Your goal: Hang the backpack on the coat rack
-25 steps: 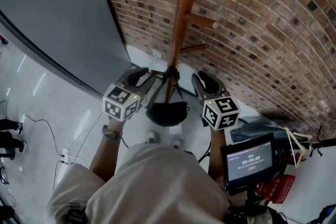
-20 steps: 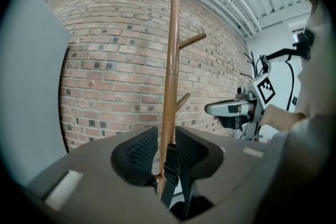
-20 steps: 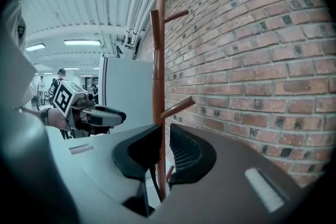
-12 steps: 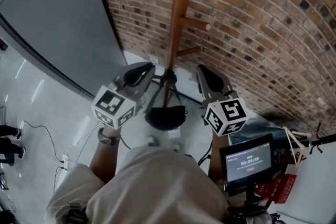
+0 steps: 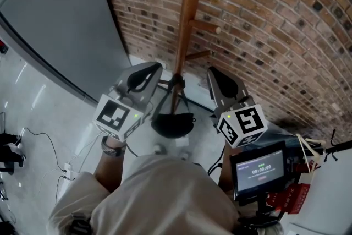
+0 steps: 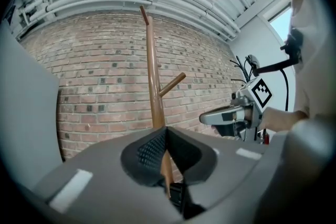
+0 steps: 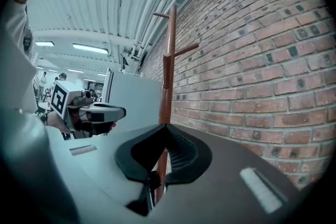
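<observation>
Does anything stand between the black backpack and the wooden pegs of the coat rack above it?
Nothing visible does. The black backpack is low beside the pole of the brown wooden coat rack, and the pegs above it are bare.

Left tool (image 5: 155, 68) and right tool (image 5: 212, 70) flank coat rack (image 5: 190, 19).

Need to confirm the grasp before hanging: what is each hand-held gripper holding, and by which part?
The black backpack, hanging between them: left hand-held gripper and right hand-held gripper each appear shut on a thin black strap at its top.
</observation>
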`<state>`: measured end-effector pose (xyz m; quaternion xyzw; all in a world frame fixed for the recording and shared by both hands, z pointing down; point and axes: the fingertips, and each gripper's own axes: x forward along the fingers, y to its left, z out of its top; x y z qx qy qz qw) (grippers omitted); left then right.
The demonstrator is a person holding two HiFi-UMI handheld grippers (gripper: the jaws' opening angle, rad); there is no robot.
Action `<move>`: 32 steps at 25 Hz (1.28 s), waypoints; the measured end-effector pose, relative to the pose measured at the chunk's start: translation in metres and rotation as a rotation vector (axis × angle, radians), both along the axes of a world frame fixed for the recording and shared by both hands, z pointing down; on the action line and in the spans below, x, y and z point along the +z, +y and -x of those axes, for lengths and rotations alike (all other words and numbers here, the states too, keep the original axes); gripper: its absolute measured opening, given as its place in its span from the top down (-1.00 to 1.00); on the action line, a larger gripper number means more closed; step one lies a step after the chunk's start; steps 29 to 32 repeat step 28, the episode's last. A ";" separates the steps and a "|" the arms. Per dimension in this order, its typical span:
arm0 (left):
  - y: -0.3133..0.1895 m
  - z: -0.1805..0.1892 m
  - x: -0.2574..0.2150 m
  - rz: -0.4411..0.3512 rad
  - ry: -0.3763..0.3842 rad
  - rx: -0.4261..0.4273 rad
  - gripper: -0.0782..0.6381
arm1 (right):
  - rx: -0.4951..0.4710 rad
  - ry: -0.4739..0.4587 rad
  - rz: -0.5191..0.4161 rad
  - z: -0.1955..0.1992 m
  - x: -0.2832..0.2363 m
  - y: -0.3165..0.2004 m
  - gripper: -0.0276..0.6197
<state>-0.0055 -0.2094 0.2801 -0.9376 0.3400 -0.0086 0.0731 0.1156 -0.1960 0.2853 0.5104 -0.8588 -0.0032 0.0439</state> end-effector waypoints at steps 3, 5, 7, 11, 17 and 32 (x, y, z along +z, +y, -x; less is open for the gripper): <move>0.000 0.000 -0.001 0.000 0.001 0.000 0.78 | 0.027 0.017 -0.022 -0.001 -0.004 0.000 0.91; 0.000 -0.001 0.001 0.002 -0.002 0.002 0.78 | 0.039 0.023 -0.024 -0.002 -0.003 -0.001 0.92; 0.000 -0.001 0.002 0.003 -0.005 0.003 0.78 | 0.041 0.022 -0.022 -0.002 -0.003 -0.001 0.92; 0.000 -0.002 0.003 0.003 -0.009 0.006 0.78 | 0.035 0.020 -0.015 -0.001 -0.001 -0.002 0.92; 0.001 -0.002 0.005 0.007 -0.015 0.015 0.78 | 0.036 0.012 0.003 0.000 0.005 -0.002 0.91; -0.004 0.000 0.007 0.002 -0.008 0.024 0.78 | 0.054 0.027 0.017 0.003 0.010 -0.006 0.92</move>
